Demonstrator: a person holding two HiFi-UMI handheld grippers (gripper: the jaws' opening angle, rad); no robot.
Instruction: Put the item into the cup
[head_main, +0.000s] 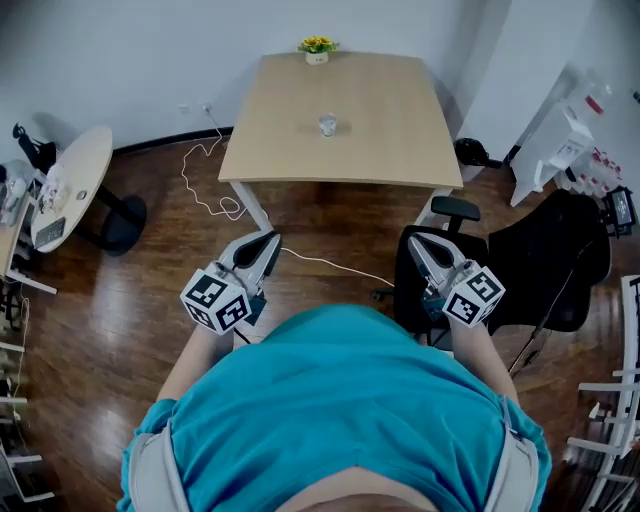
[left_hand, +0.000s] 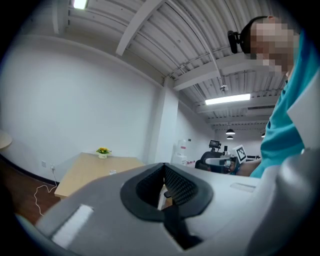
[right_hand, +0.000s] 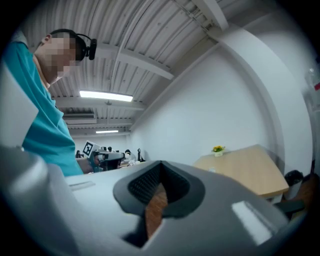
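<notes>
A small clear glass cup (head_main: 328, 125) stands near the middle of a light wooden table (head_main: 390, 150), well ahead of me. It shows tiny in the left gripper view as the cup (left_hand: 112, 171) and in the right gripper view as the cup (right_hand: 211, 169). I cannot make out any loose item to go in it. My left gripper (head_main: 264, 246) and right gripper (head_main: 419, 246) are held close to my body over the wooden floor, short of the table. Both point toward it. The left gripper (left_hand: 164, 166) and the right gripper (right_hand: 161, 164) have their tips together with nothing between them.
A small pot of yellow flowers (head_main: 317, 48) sits at the table's far edge. A black office chair (head_main: 530, 265) stands to my right by the table corner. A white cable (head_main: 205, 185) trails over the floor on the left, near a round side table (head_main: 72, 185). White shelving (head_main: 560, 140) is at the right.
</notes>
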